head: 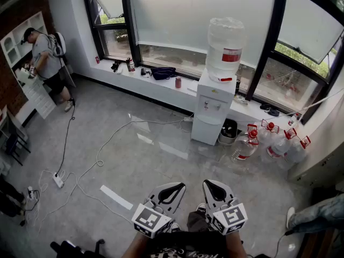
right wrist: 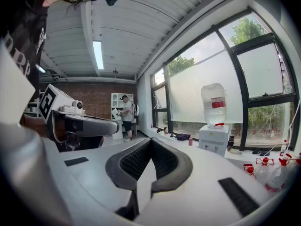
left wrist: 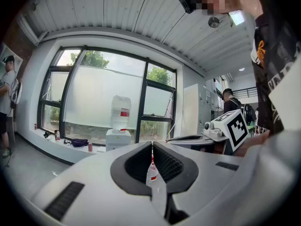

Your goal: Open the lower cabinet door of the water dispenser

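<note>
You are holding both grippers side by side low in front of your body, marker cubes toward you and tips pointing out across the floor. The left gripper (head: 174, 188) is showing its fingers (left wrist: 141, 161) meeting at the tips in its own view, with nothing clamped; only a distant jug is showing through the small gap behind the tips. The right gripper (right wrist: 150, 141) is likewise sitting fully closed, pads together, gripping nothing. Both are hanging in open air, well apart from the target. Just ahead of the tips, a white tape strip (head: 115, 196) is lying on the grey floor, and white cables (head: 102, 155) are running leftward to a power strip (head: 58, 181). Farther out, the water dispenser (head: 214, 109) is standing upright against the window ledge (head: 161, 87), carrying a large water bottle (head: 224, 47) upside down on top. Its lower cabinet door (head: 206, 130) is facing you at the base and is looking shut. A dark bin (head: 230, 129) is sitting just beside the dispenser on its right, and spare jugs (head: 269, 141) with red caps are lying near that. On the ledge, a dark bag (head: 163, 72) and a red can (head: 178, 82) are resting left of the dispenser. At the far left, a person (head: 45, 63) is standing beside a white shelf (head: 19, 42).
</note>
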`<action>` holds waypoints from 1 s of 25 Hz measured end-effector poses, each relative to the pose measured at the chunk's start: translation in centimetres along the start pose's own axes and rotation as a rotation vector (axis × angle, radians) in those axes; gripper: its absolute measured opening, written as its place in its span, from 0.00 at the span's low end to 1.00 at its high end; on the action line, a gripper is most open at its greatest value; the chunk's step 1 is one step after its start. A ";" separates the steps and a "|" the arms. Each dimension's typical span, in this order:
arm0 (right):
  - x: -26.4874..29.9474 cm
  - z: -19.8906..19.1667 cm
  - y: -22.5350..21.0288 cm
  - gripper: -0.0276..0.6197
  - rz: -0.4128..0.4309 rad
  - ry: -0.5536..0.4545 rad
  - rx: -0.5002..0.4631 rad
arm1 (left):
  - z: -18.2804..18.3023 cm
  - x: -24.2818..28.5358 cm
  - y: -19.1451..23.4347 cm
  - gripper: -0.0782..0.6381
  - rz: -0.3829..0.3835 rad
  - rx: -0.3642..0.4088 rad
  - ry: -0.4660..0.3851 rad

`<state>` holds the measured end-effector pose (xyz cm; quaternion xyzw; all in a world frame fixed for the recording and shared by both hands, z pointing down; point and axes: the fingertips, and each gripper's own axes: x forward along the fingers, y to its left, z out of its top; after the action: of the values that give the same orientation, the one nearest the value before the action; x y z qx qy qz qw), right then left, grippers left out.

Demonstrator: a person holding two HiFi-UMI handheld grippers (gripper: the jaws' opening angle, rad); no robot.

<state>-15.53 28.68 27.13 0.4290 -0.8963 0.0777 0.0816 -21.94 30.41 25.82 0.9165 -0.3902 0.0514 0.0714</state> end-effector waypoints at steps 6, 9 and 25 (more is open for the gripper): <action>0.9 -0.3 -0.3 0.06 0.003 -0.009 -0.024 | -0.1 0.0 0.7 0.14 0.001 0.002 0.006; 1.1 -0.1 -0.5 0.06 -0.001 0.007 -0.002 | -0.3 0.5 1.0 0.14 0.003 -0.004 0.012; 2.5 0.4 -12.7 0.06 -0.068 0.015 0.059 | 1.5 11.1 2.3 0.14 -0.016 -0.005 0.028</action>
<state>-7.19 18.85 28.18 0.4609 -0.8778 0.1047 0.0783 -15.82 20.73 26.24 0.9186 -0.3820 0.0626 0.0797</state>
